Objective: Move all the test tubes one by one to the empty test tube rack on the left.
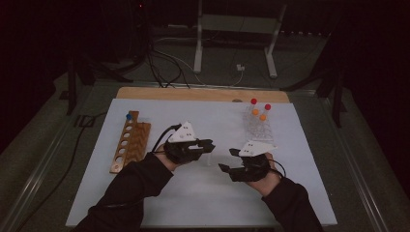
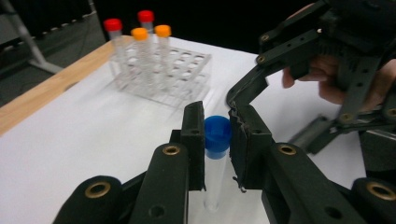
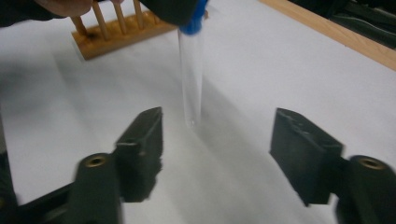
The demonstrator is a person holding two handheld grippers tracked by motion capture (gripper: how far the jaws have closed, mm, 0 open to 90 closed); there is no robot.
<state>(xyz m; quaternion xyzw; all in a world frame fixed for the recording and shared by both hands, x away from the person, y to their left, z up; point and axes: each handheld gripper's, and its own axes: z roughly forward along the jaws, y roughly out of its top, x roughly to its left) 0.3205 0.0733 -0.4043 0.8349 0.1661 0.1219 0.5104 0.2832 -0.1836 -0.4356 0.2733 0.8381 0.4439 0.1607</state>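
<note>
A clear test tube (image 2: 215,179) with a blue cap (image 2: 217,133) hangs upright above the white mat, my left gripper (image 2: 218,116) shut on the cap. From above, the left gripper (image 1: 211,145) is at mid table with the tube (image 1: 210,157) faintly below it. My right gripper (image 3: 219,140) stands open just before the tube (image 3: 191,79), jaws wide apart and touching nothing. In the high view the right gripper (image 1: 226,159) is right of the left one. In the left gripper view the right gripper (image 2: 275,116) sits close behind the cap.
A wooden rack (image 1: 130,142) lies at the left with one blue-capped tube (image 1: 129,116) at its far end. A clear plastic rack (image 1: 258,126) at the back right holds several red- and orange-capped tubes (image 2: 140,51). The white mat (image 1: 203,193) covers the table.
</note>
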